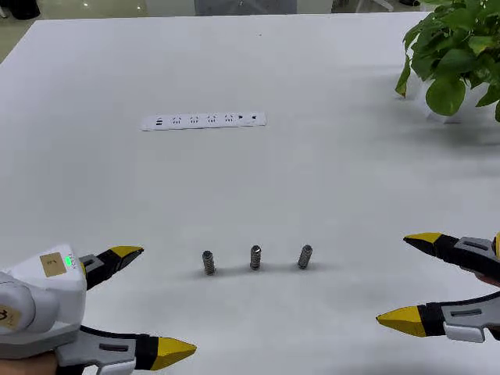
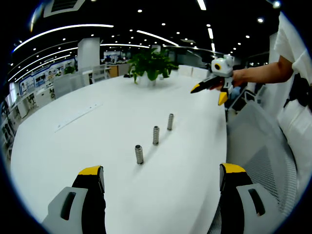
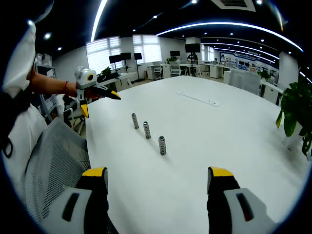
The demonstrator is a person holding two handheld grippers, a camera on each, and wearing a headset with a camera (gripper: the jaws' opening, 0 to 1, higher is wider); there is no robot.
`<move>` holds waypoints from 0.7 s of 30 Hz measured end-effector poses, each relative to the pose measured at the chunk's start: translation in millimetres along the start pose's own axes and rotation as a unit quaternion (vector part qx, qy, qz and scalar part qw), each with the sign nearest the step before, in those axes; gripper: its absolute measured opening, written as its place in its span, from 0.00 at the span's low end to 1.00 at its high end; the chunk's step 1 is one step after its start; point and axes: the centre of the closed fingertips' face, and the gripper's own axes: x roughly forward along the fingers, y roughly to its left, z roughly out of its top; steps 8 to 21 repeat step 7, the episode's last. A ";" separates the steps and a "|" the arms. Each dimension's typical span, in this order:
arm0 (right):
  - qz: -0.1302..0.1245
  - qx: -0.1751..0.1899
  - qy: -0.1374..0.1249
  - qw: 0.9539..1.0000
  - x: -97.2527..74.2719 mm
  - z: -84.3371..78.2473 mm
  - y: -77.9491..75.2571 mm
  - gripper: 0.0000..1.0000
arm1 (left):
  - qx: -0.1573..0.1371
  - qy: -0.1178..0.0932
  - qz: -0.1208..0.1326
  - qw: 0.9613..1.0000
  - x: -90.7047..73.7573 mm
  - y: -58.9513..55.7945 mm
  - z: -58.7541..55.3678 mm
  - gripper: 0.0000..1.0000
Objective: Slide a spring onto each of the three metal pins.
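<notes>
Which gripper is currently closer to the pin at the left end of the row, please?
Left. The left gripper is open just to the left of the left-end pin, slightly nearer the person. The right gripper is open beyond the opposite end of the row, well apart from that pin.

We record three pins (image 1: 255, 257) standing in a row on the desk (image 1: 312, 180), between the left gripper (image 1: 167, 299) and right gripper (image 1: 392, 278). Behind them lies a power strip (image 1: 203, 120); a plant (image 1: 457, 55) stands at the far right.
</notes>
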 end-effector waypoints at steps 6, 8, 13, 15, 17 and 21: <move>0.001 0.000 -0.001 1.000 0.5 1.7 0.1 0.84 | -0.001 0.001 0.000 1.000 -0.5 0.5 -2.6 1.00; 0.000 0.000 -0.003 1.000 0.4 2.5 -0.2 0.84 | -0.001 0.001 0.000 1.000 -0.5 0.4 -2.7 1.00; 0.000 0.000 -0.003 1.000 0.4 2.5 -0.2 0.84 | -0.001 0.001 0.000 1.000 -0.5 0.4 -2.7 1.00; 0.000 0.000 -0.003 1.000 0.4 2.5 -0.2 0.84 | -0.001 0.001 0.000 1.000 -0.5 0.4 -2.7 1.00; 0.000 0.000 -0.003 1.000 0.4 2.5 -0.2 0.84 | -0.001 0.001 0.000 1.000 -0.5 0.4 -2.7 1.00; 0.000 0.000 -0.003 1.000 0.4 2.5 -0.2 0.84 | -0.001 0.001 0.000 1.000 -0.5 0.4 -2.7 1.00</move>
